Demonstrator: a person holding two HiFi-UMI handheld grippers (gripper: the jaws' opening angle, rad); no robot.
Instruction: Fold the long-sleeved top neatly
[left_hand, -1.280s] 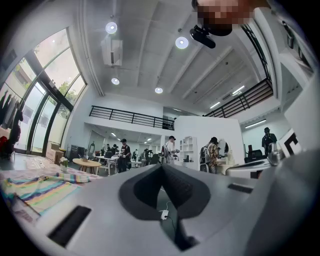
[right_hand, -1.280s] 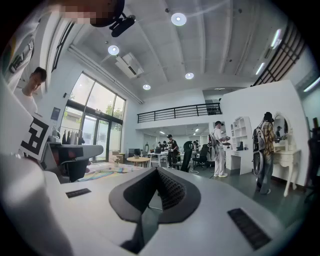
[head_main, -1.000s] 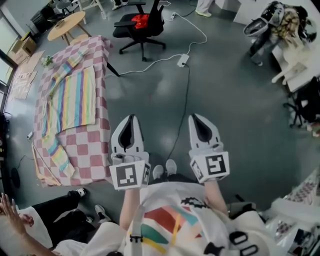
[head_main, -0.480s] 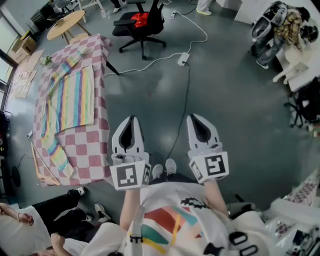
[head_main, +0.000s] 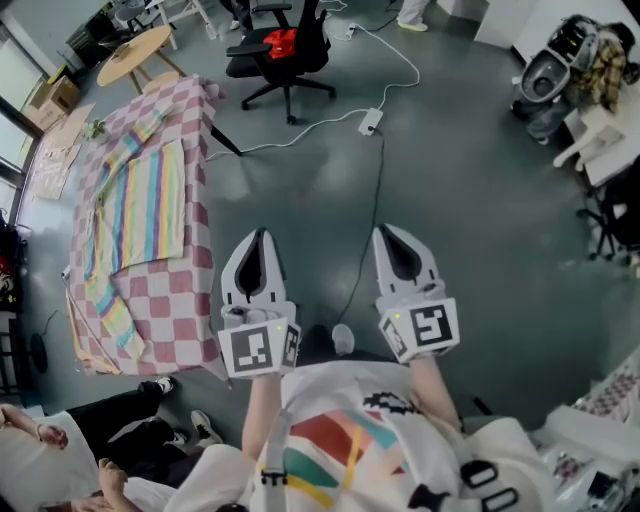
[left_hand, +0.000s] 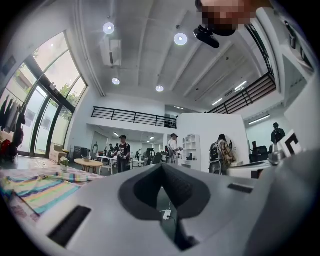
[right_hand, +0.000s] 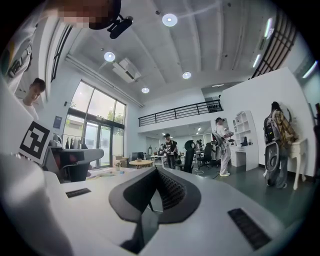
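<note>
- Fingers (left_hand: 120, 200) of left gripper (head_main: 262, 236): shut tip to tip, with nothing between them.
- Fingers (right_hand: 200, 200) of right gripper (head_main: 381, 231): likewise pressed together and empty.
- Both grippers: held side by side in front of the person's body, pointing level over the grey floor (head_main: 470, 200), off the long side of the checked table (head_main: 175, 300), near its close corner. Left one nearer the table, right one farther from it. Neither touches the table.
- Marker cubes (head_main: 258, 350) at the rear of each gripper, against the person's white printed shirt (head_main: 340, 440).
- Long-sleeved top (head_main: 150, 200): rainbow striped, spread flat on the table's pink and white checked cloth, well apart from both grippers. One sleeve reaches toward the table's far end, the other runs toward the near end along the side away from the grippers. Also shows low at the left edge of the left gripper view.
- Small plant (head_main: 95, 125) at the table's far end, on the side away from the grippers.
- Round wooden table (head_main: 135, 52) just beyond the checked table's far end.
- Black office chair (head_main: 285, 50) beyond the far corner, with something red (head_main: 281, 40) on its seat.
- White power strip (head_main: 371, 122) on the floor, well off the table's long side, with a white cord curling away and a dark cable (head_main: 368, 230) running back toward the person's shoe (head_main: 343, 338).
- Another person's legs and shoes (head_main: 150, 420) on the floor just past the table's near end.
</note>
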